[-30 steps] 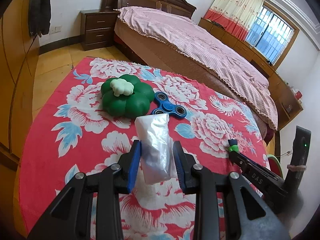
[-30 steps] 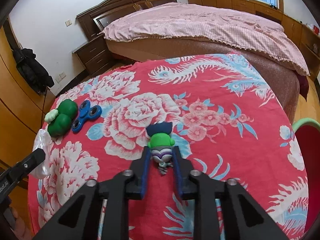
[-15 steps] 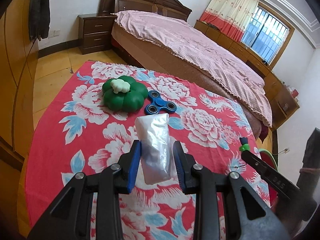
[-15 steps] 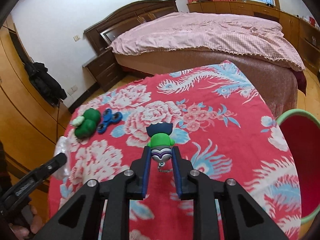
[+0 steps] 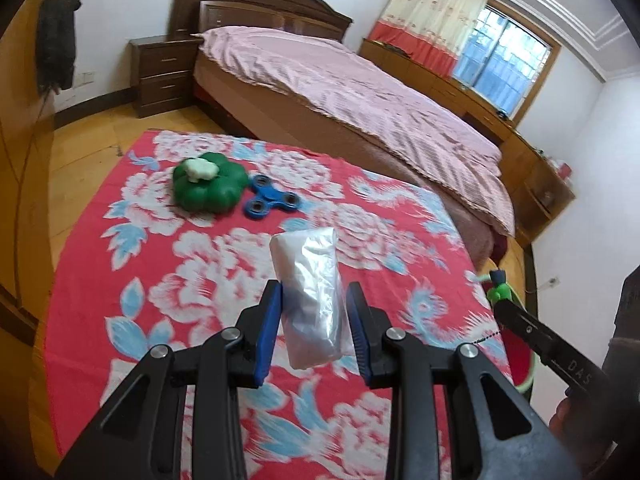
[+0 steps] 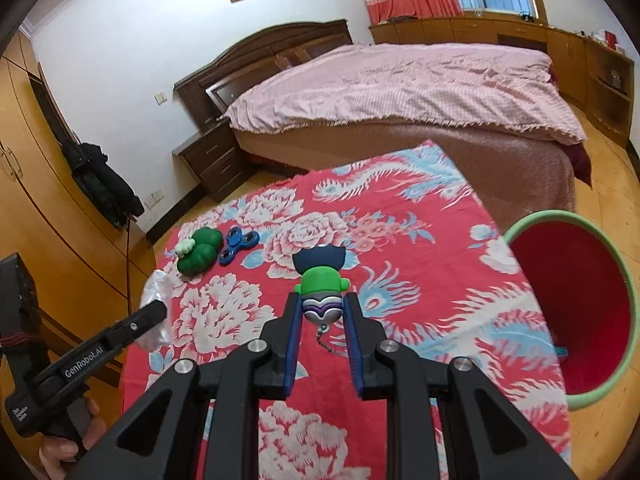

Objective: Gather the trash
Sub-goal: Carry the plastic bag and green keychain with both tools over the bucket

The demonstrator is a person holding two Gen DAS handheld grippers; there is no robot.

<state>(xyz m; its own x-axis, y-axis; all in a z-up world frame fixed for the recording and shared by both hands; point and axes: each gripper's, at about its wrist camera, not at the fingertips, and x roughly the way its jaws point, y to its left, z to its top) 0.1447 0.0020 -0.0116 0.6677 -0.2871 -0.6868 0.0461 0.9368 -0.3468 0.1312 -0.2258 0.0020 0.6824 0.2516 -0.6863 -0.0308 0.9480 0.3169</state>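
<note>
the words "genrobot.ai" are printed in white on the side of the left gripper [image 5: 314,330] as it is seen from the right wrist view; the letters "das" are read on the right gripper [image 6: 322,322] in the left wrist view.

the left gripper's blue pads are closed to a narrow gap on a clear plastic bag [image 5: 310,294], which is held upright between them, above the red floral cloth [image 5: 160,280]. the right gripper's pads are closed on a small toy figure [image 6: 322,286], green in the middle with a dark blue top and a purple-and-white base; a short bead chain [image 6: 328,344] hangs from it between the fingers. the figure is held over the middle of the cloth.

near the cloth's far left corner a green pumpkin-shaped toy [image 5: 209,187] with a white top is lying, with a blue fidget spinner [image 5: 272,200] touching or just beside it on the right. the rest of the cloth is bare.

just past the cloth's right edge a red bin with a pale green rim [image 6: 576,308] stands open. beyond the far edge a bed with a pink cover [image 6: 400,88] is set close, with a strip of wooden floor [image 5: 84,152] on the left, between cloth and wardrobe.
</note>
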